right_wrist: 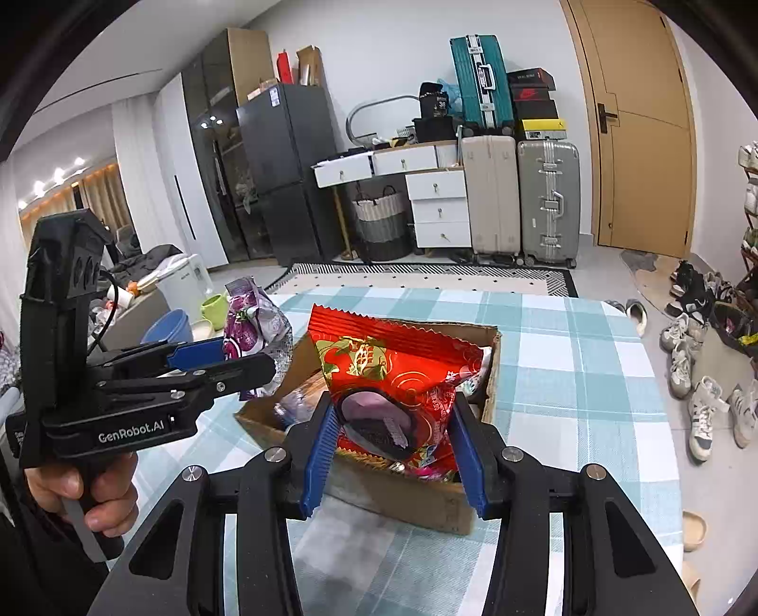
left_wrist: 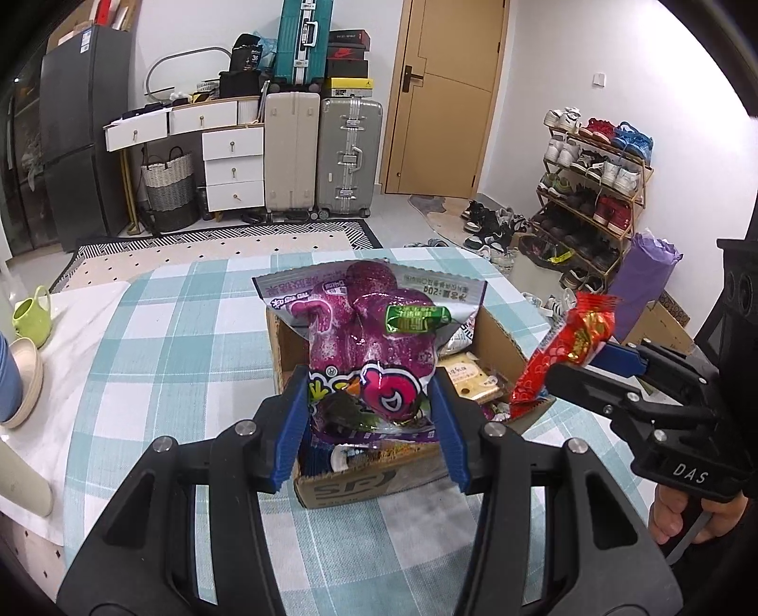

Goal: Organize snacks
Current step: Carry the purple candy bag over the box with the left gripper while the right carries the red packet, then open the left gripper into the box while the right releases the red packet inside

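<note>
Left gripper [left_wrist: 369, 417] clamps our purple snack bag [left_wrist: 369, 341], right gripper [right_wrist: 393, 440] the red packet [right_wrist: 393, 379], both above the cardboard box [right_wrist: 402, 497]. Next we need a sorting spot.

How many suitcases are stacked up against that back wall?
3. A beige suitcase stands on the floor beside the white drawers, a grey suitcase stands right next to it, and a teal suitcase stands on top of them. Others may be hidden behind.
</note>
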